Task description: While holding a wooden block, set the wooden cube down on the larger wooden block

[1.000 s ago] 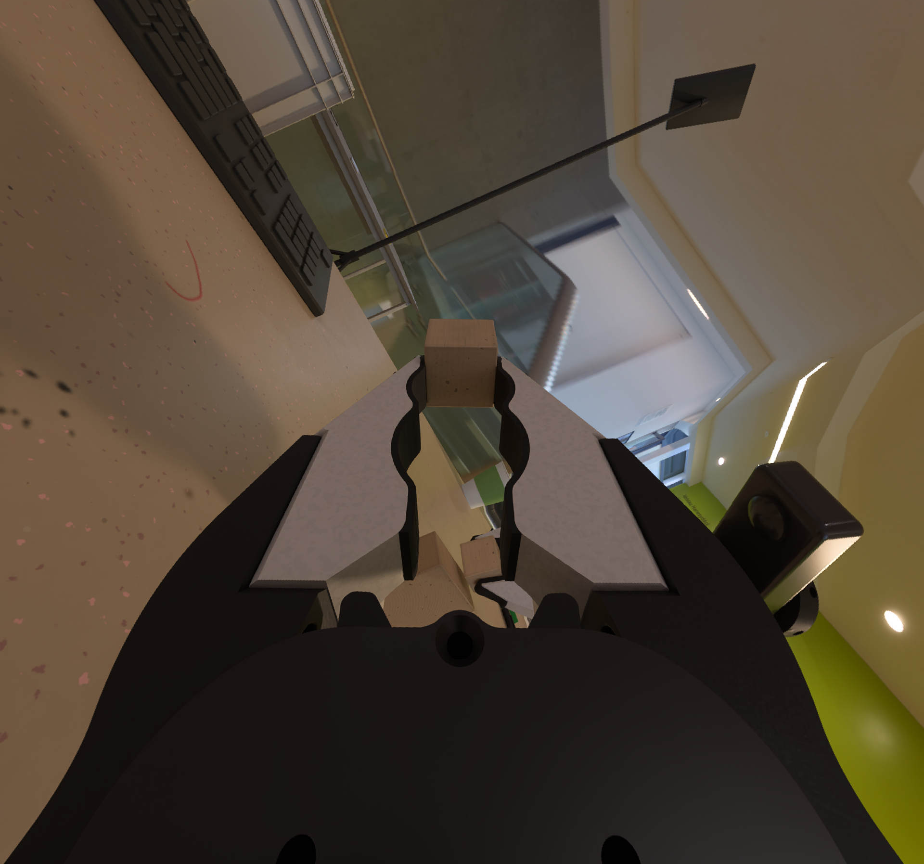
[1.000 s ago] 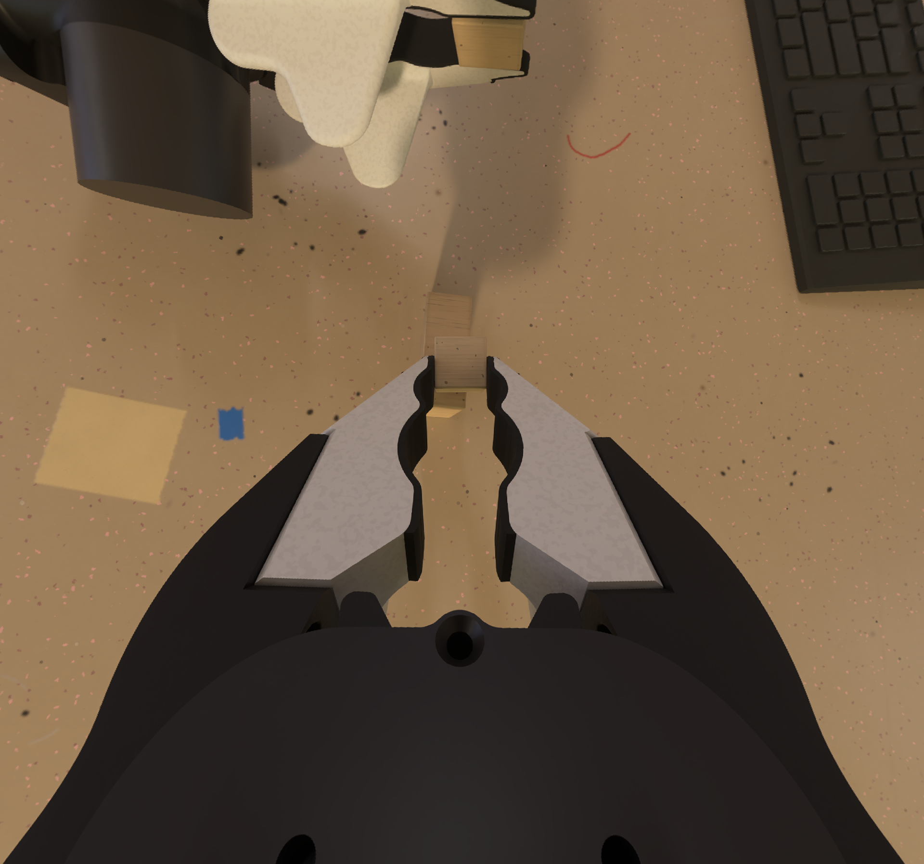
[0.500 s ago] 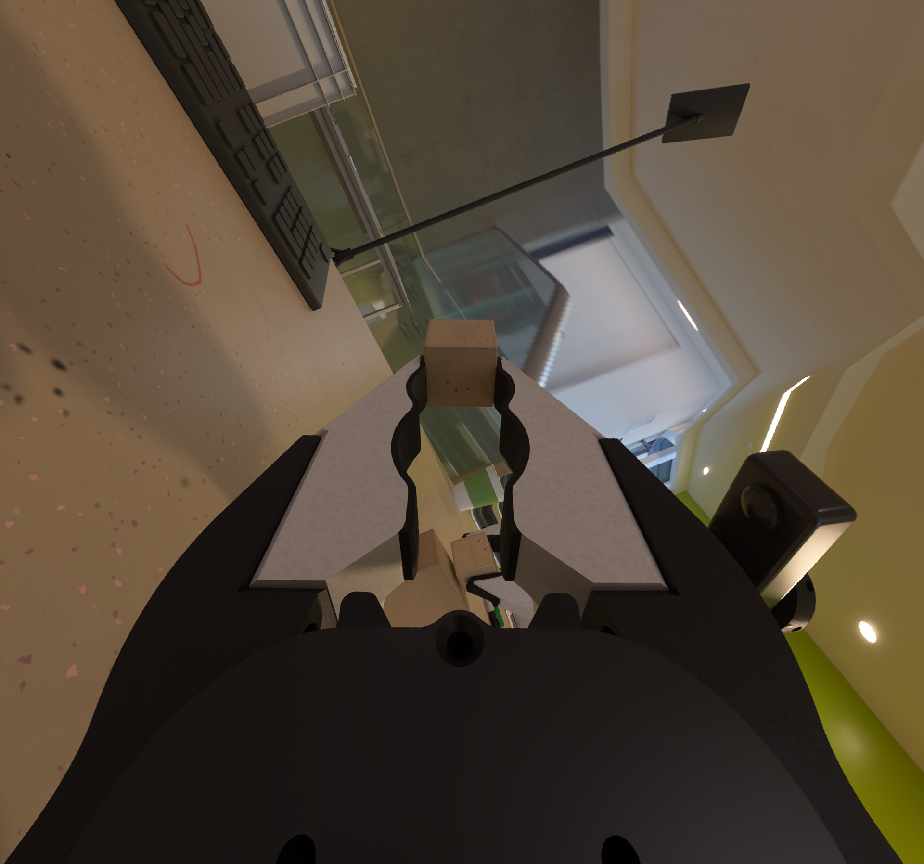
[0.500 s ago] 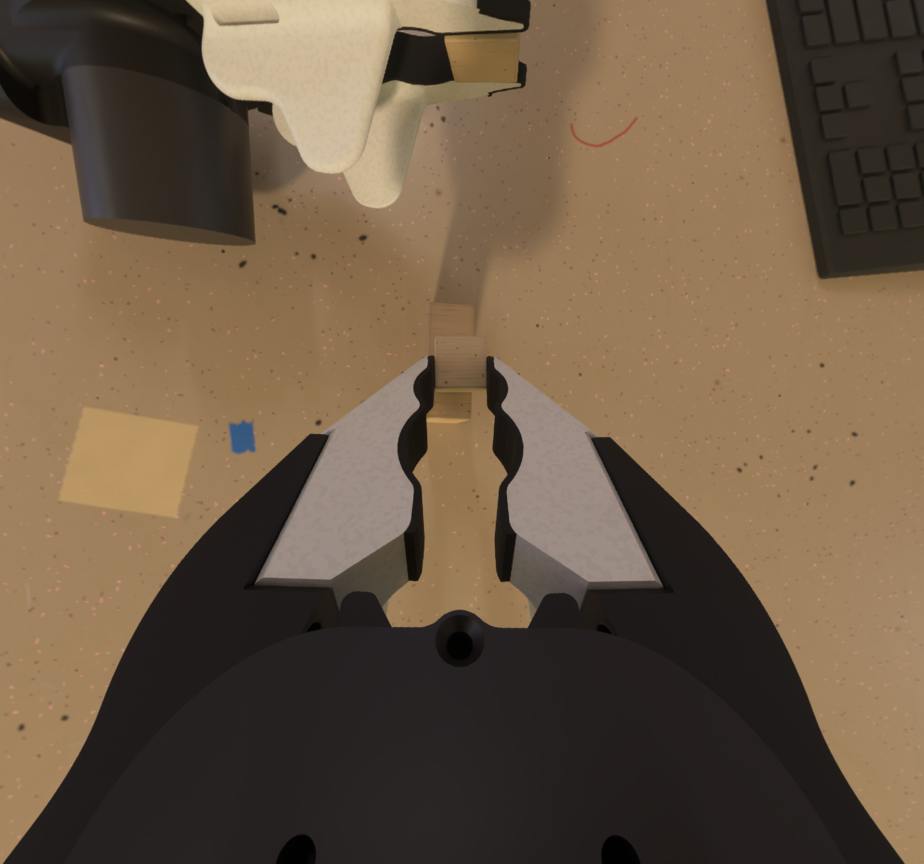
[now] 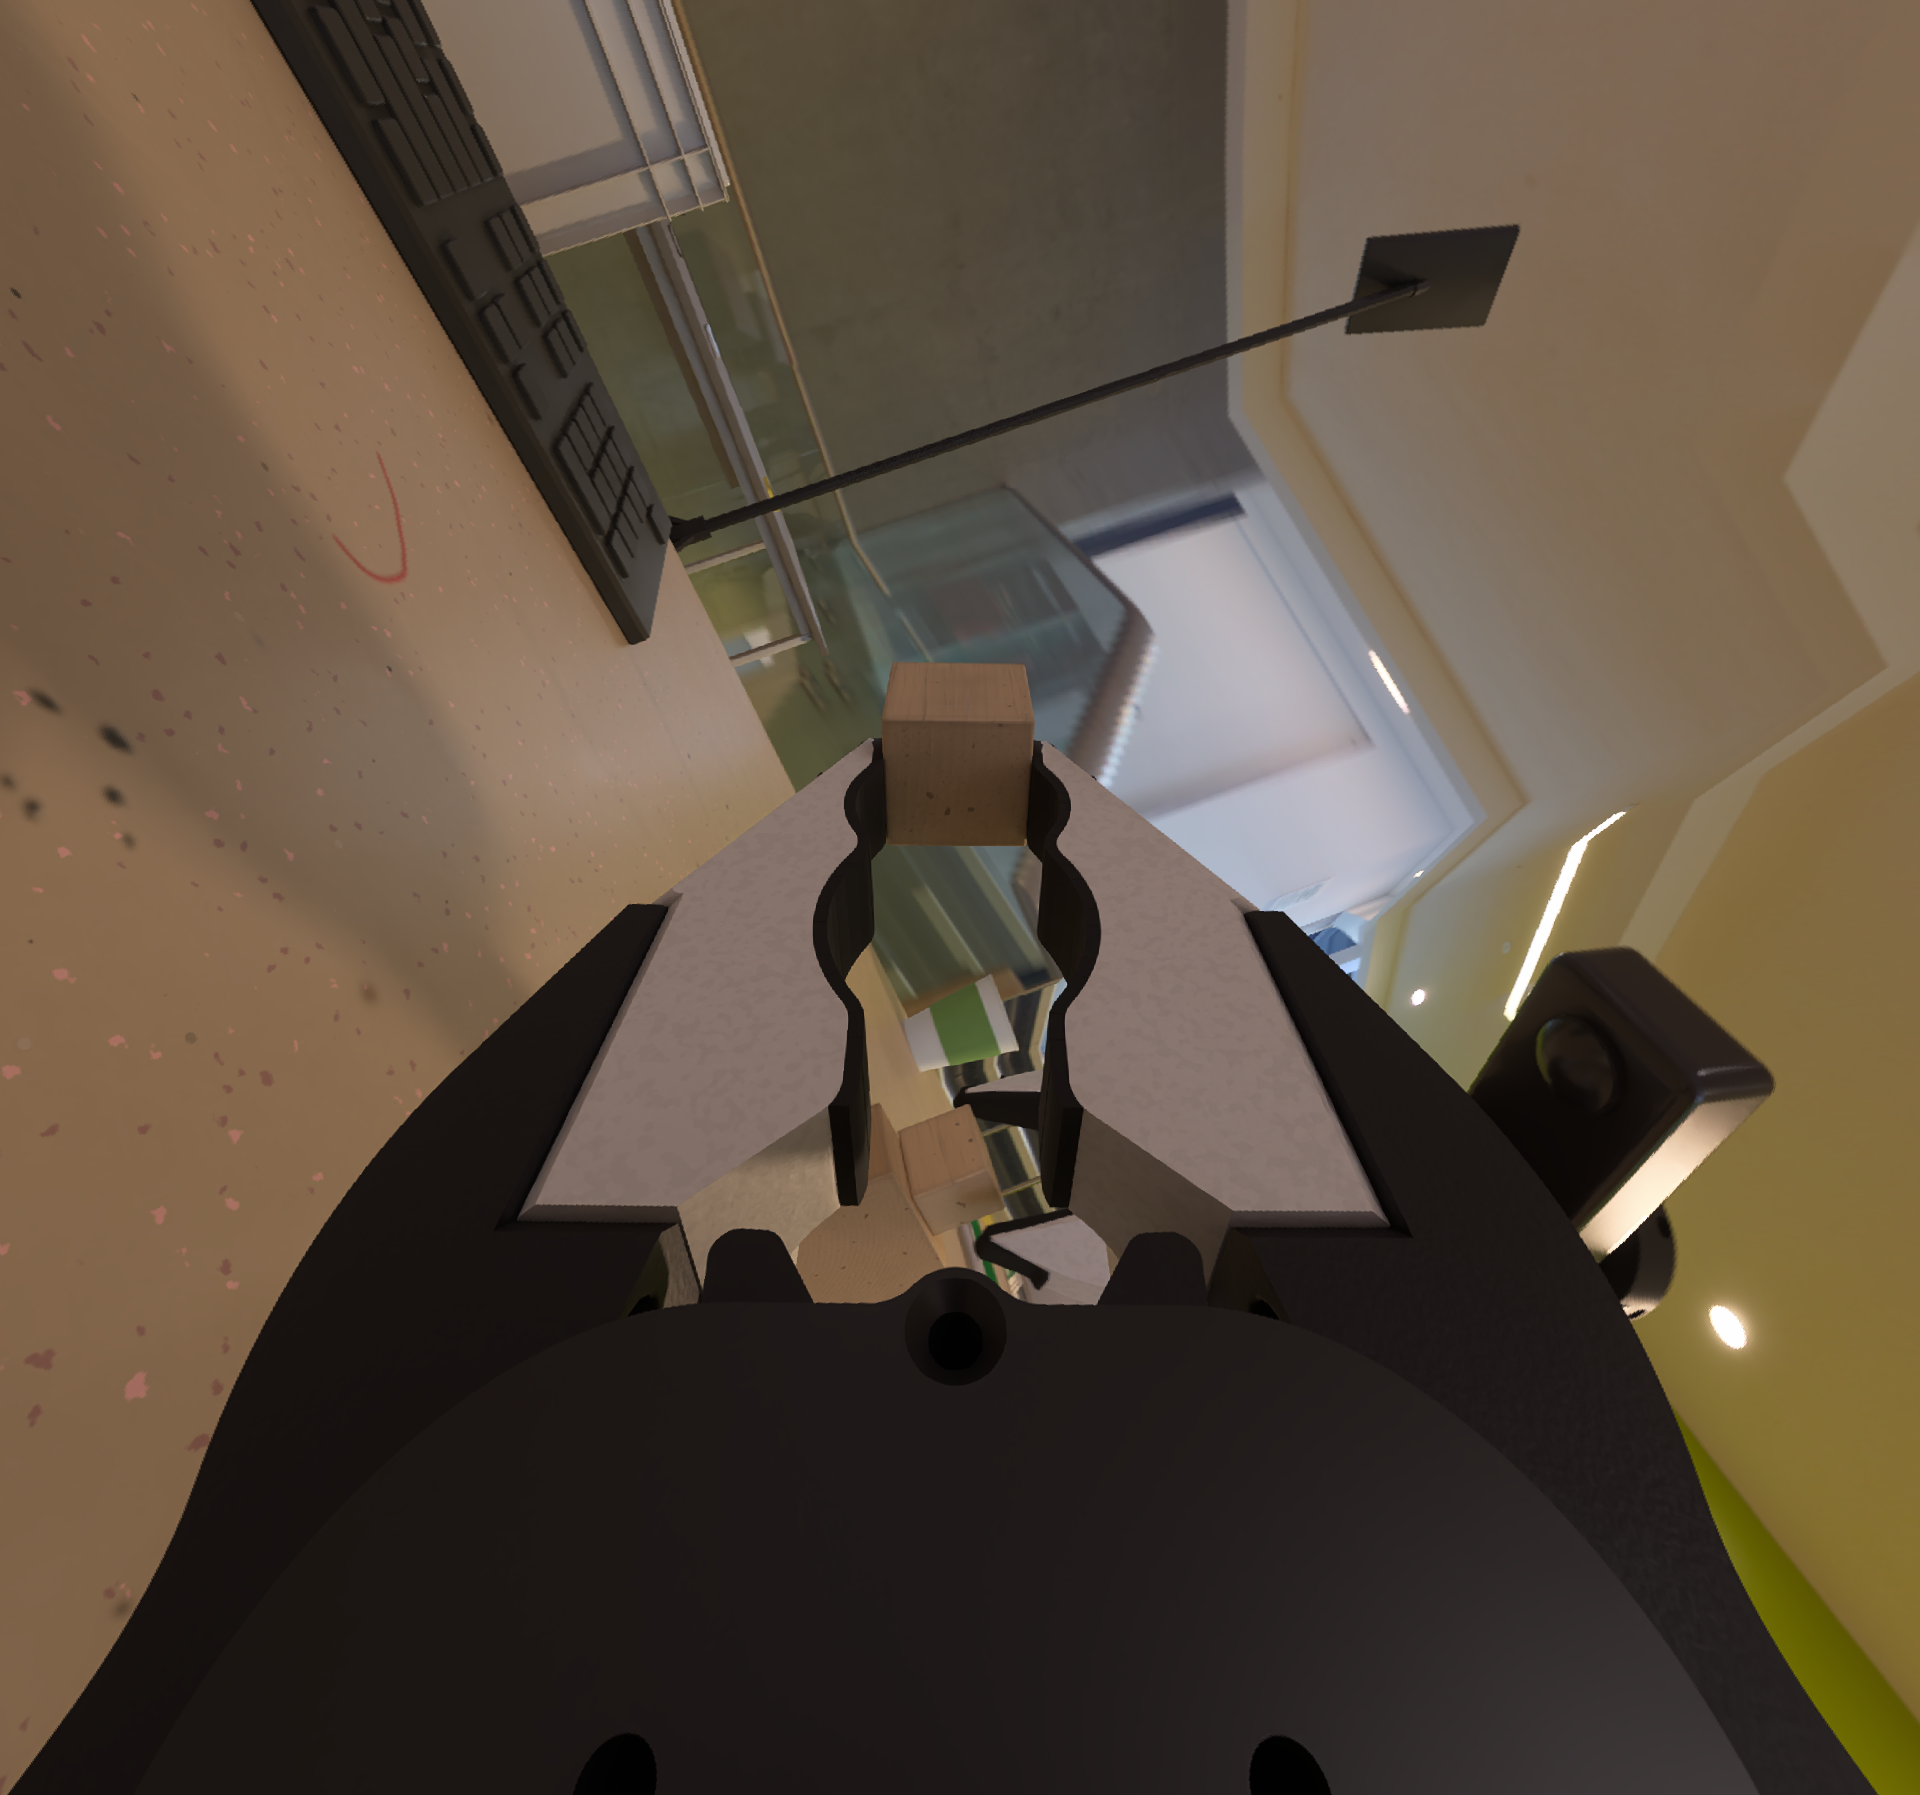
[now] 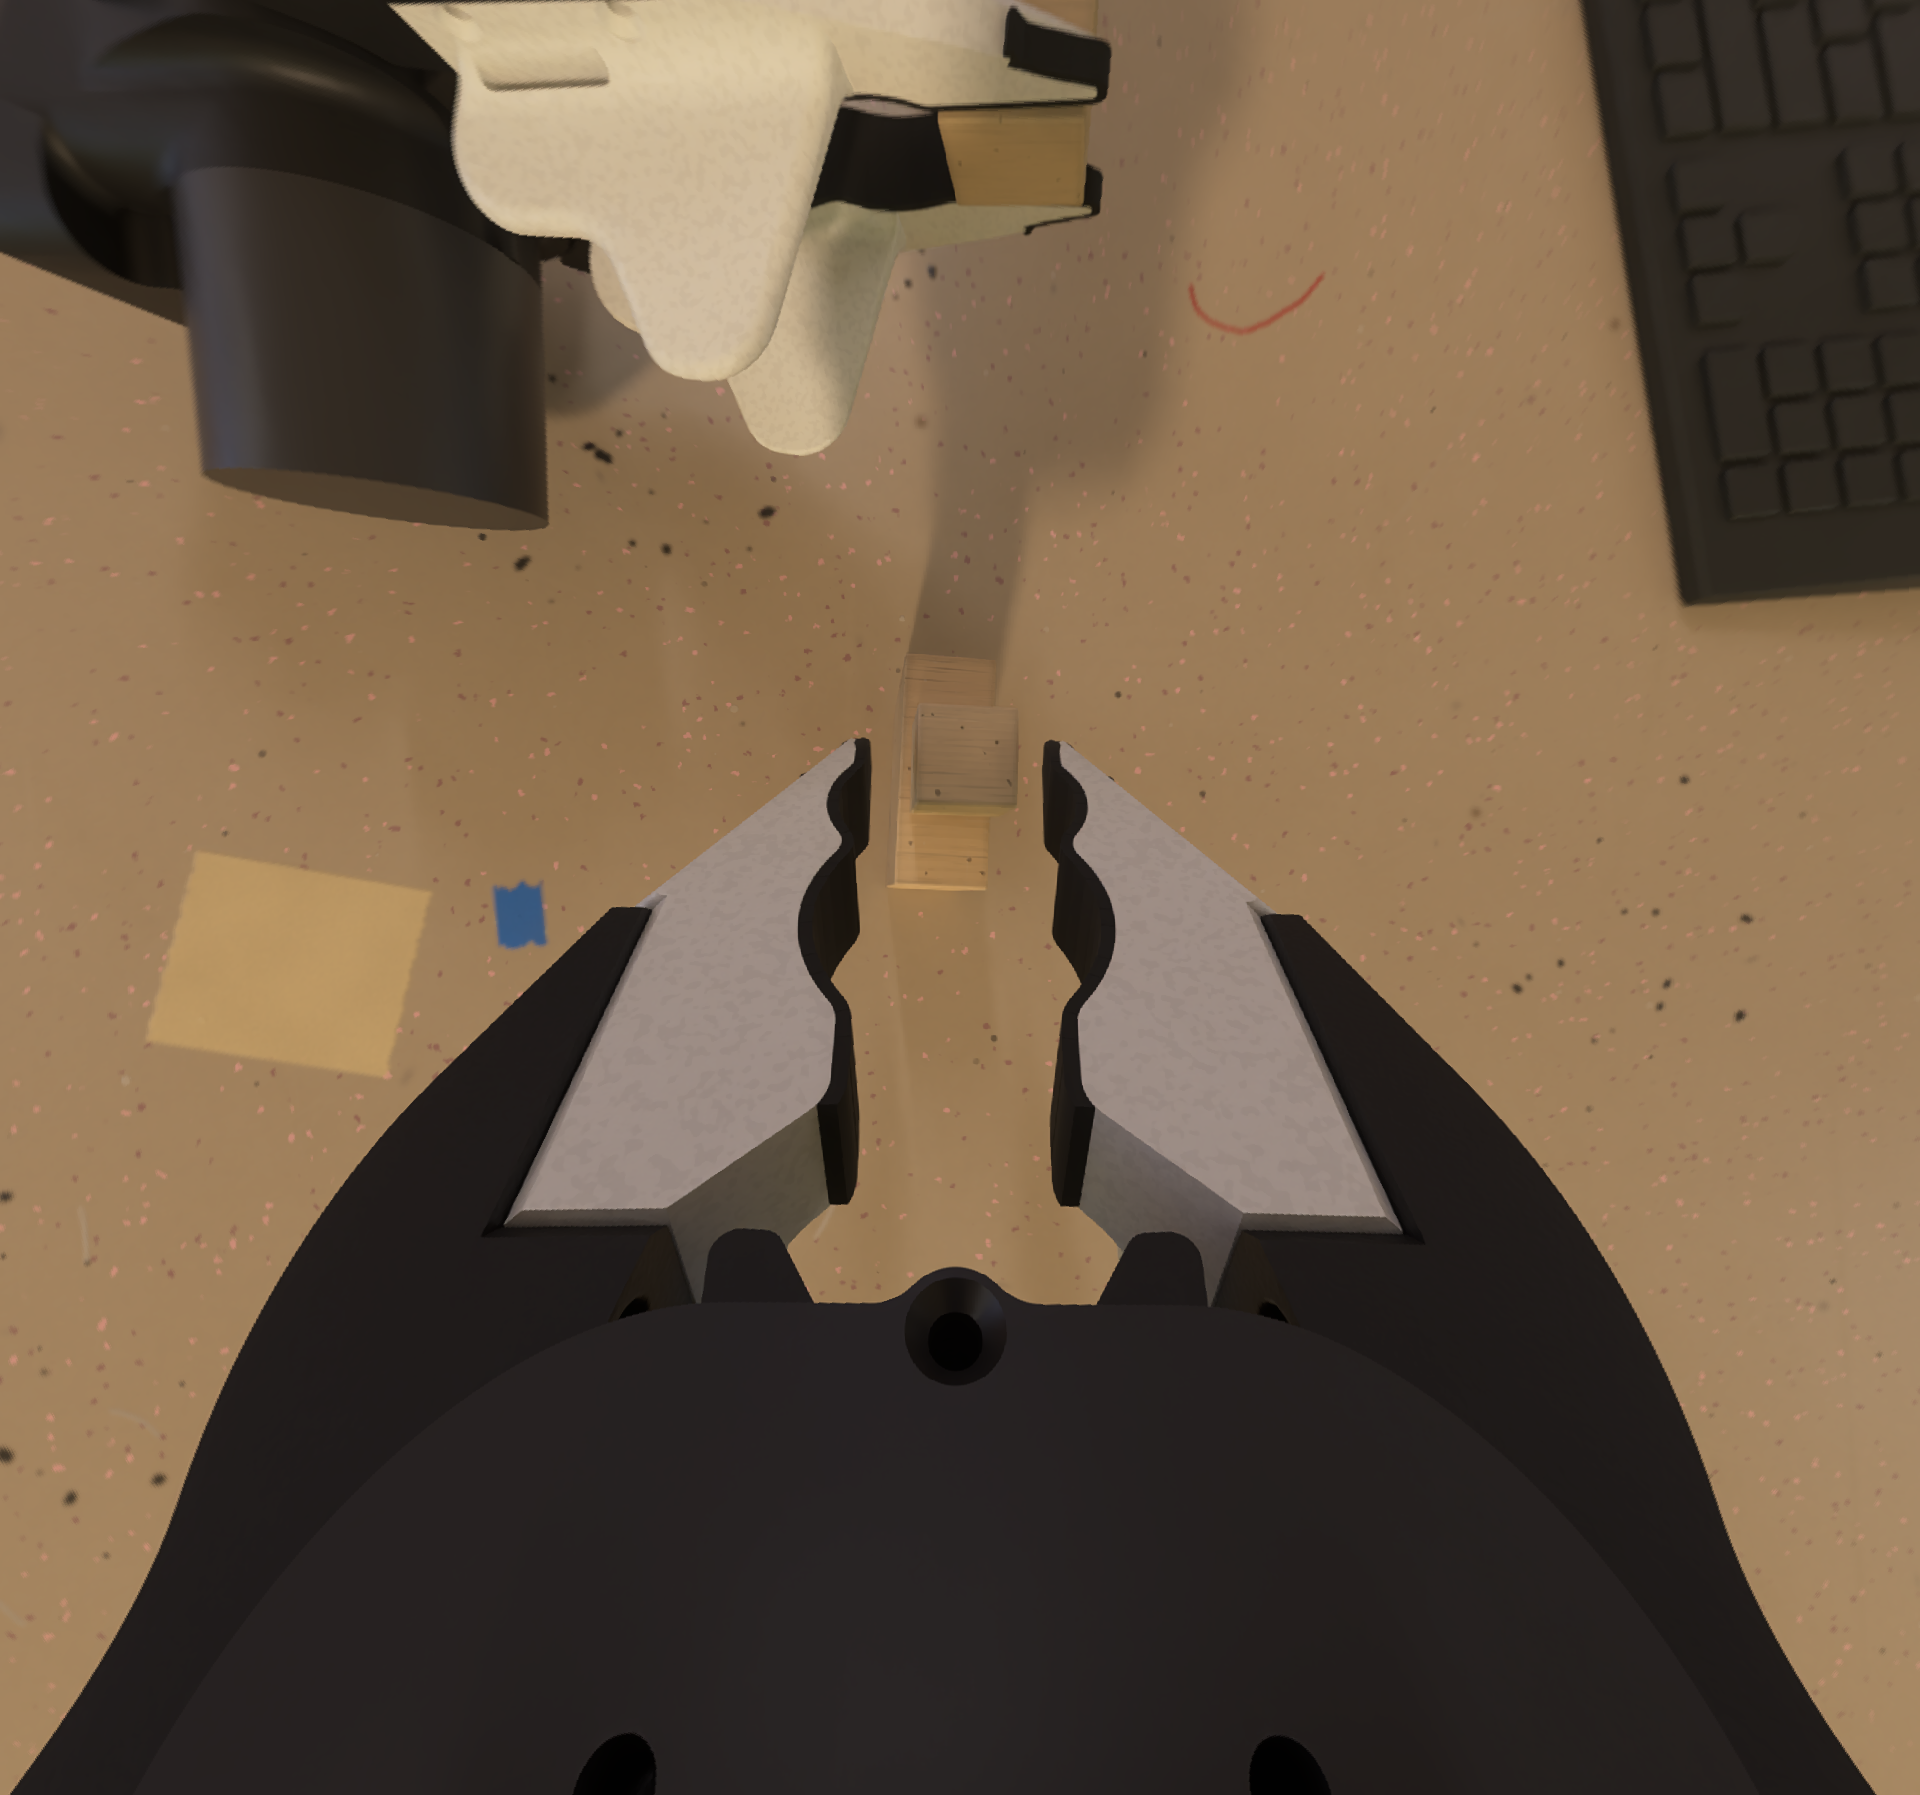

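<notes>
Right hand-held gripper [image 6: 954, 758] parted around wooden cube [image 6: 964, 758] resting on larger wooden block [image 6: 943, 846]; a straight retreat seems wisest while left hand-held gripper [image 5: 956, 781] pinches wooden block [image 5: 956, 771].

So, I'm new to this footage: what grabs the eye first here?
The left gripper clamps a wooden block in mid-air. Below the open right gripper, a small wooden cube sits on a larger block, fingers clear on both sides. A black keyboard lies at the table's upper right.
</notes>
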Robot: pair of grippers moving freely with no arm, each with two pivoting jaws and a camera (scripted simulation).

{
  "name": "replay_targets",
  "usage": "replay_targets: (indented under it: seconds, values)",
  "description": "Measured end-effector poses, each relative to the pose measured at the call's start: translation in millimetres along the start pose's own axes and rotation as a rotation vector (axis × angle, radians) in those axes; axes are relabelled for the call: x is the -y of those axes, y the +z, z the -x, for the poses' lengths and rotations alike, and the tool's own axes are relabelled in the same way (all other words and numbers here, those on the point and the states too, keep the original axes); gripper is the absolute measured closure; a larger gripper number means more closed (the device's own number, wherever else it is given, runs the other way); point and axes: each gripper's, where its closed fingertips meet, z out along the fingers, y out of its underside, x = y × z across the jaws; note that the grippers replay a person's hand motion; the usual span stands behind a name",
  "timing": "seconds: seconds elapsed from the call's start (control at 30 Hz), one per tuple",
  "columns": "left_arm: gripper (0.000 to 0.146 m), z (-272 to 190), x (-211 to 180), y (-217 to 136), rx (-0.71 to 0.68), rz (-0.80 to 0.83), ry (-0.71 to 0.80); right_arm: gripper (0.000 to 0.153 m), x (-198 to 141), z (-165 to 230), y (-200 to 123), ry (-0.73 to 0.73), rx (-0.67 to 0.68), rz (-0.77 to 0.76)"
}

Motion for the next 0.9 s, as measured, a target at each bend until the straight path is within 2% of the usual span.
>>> replay_targets:
  seconds: [0.1,0.17,0.23,0.33,0.43,0.67,0.9]
  values:
    - [0.12,-5,3,-1,-0.031,-0.006,-0.039,0.111,3,-4,-18,-0.016,0.03,-0.102]
    - [0.12,-11,4,-2,-0.065,-0.007,-0.07,0.104,1,-8,-33,0.053,0.108,-0.228]
    - [0.12,-21,3,0,-0.101,0.0,-0.086,0.098,-2,-9,-48,0.209,0.256,-0.407]
    - [0.12,-37,3,2,-0.165,-0.003,-0.117,0.081,-3,-11,-63,0.488,0.532,-0.683]
    - [0.12,-55,1,4,-0.234,0.0,-0.146,0.065,-3,-2,-65,0.589,0.744,-0.855]
    - [0.12,-88,-16,10,-0.369,0.05,-0.215,0.062,16,14,-72,0.597,0.927,-1.03]
    - [0.12,-97,-23,11,-0.393,0.074,-0.199,0.058,20,16,-81,0.575,1.021,-1.104]
